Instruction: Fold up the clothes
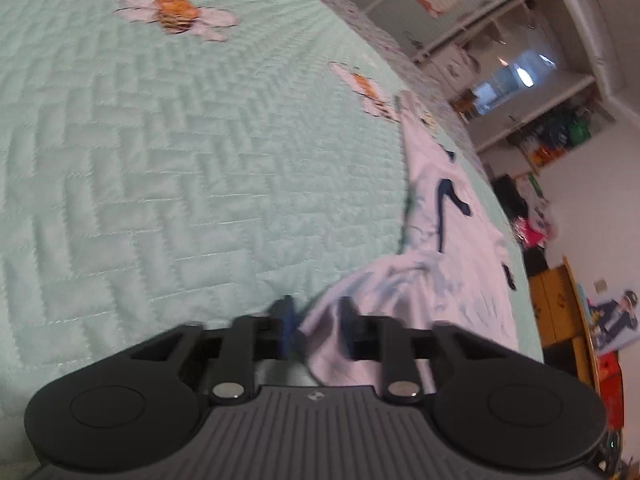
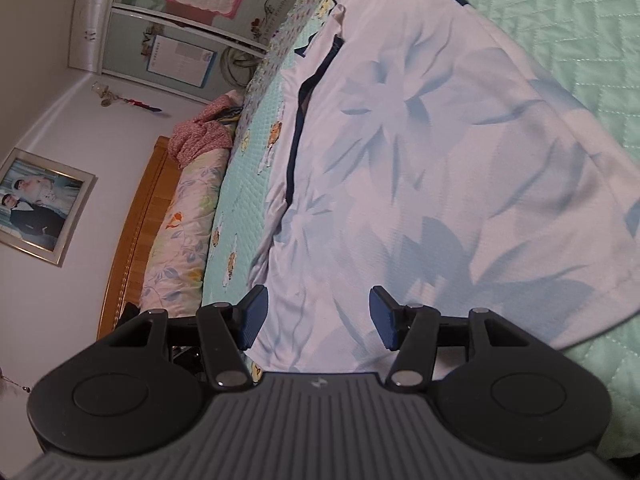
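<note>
Two tongs, left (image 1: 316, 328) pinching shirt (image 1: 460, 240), right (image 2: 318, 316) open

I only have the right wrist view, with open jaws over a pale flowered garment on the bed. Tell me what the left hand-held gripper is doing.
Observer: The left hand-held gripper is shut on a bunched edge of the garment.
Operator: Say what lies beyond it.
Observer: Bare green quilt with a stitched bee, no second garment.
Operator: Report how the cloth looks from that side.
Observer: It is gathered into folds near the jaws and trails away toward the bed's edge, with dark trim showing.
Operator: Tell me what stands past that edge.
Observer: White shelves with clutter along the wall.
</note>
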Available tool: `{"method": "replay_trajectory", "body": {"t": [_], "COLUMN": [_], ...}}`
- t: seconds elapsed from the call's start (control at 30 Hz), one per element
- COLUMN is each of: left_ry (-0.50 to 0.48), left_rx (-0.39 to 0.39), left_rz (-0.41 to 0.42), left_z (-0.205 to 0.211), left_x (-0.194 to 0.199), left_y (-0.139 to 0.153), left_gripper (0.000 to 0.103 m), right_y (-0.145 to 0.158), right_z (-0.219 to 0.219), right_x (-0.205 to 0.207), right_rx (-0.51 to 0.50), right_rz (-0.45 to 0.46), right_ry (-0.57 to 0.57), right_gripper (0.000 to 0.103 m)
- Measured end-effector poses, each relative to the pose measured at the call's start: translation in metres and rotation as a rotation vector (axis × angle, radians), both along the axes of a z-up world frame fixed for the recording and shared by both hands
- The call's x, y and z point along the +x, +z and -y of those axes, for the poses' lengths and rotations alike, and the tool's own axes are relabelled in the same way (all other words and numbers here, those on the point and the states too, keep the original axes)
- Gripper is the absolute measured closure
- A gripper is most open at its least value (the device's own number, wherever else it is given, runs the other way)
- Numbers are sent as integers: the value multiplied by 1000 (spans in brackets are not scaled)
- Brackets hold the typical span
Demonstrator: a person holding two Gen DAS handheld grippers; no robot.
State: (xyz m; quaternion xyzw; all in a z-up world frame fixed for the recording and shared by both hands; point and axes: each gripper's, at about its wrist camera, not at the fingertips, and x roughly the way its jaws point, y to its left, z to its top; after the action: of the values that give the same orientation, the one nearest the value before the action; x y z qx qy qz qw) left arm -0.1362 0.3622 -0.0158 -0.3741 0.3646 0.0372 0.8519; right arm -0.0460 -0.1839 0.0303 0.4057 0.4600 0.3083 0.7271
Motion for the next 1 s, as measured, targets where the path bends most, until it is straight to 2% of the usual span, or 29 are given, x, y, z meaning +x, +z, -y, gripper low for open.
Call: {"method": "replay_trajectory", "body": {"t": [0.07,0.13,0.2,0.27,0.4,0.47,0.53,0.57,0.6,0.67,0.73,0.77,0.8,0.87,0.97,1.0], "left_ry": [-8,1,-8,-89,-338,-468,-535,-588,-600,-611,-602,-594,-575,-500,-369,-341], "left_rx": [83,201,324,404,482,503,524,505,530,594,578,551,517,447,337,323], "left_rz": [-15,-23,30,122,196,182,137,96,54,-29,-34,-26,-13,25,40,35], "left_z": [11,28,54,89,168,202,224,232,238,250,243,237,230,214,188,182], "left_x": [1,2,-5,-12,-16,-13,-10,-6,-7,-8,-19,-25,-31,-41,-52,-54], "left_y": [9,28,59,94,127,118,97,84,75,57,56,58,61,68,73,73], "left_gripper": [102,103,103,103,103,102,102,101,97,97,92,86,75,65,64,64], "right_y": [-2,-3,-6,-8,-13,-18,-22,-23,-23,-22,-21,-21,-21,-21,-21,-19], "right_z": [-1,-4,-10,-15,-28,-34,-40,-42,-45,-51,-58,-63,-69,-81,-100,-107], "right_x": [0,2,4,4,4,6,9,10,11,13,15,15,15,15,16,16], "right_rx": [-6,-13,-12,-3,10,9,7,8,8,9,8,5,1,-2,-17,-41], "right_rz": [8,15,18,18,13,9,4,4,5,9,10,13,17,23,31,35], "right_ry": [-1,-1,3,14,44,52,57,59,62,76,99,113,131,168,217,232], "right_gripper": [46,46,46,46,46,46,46,46,46,45,44,43,43,43,43,43]}}
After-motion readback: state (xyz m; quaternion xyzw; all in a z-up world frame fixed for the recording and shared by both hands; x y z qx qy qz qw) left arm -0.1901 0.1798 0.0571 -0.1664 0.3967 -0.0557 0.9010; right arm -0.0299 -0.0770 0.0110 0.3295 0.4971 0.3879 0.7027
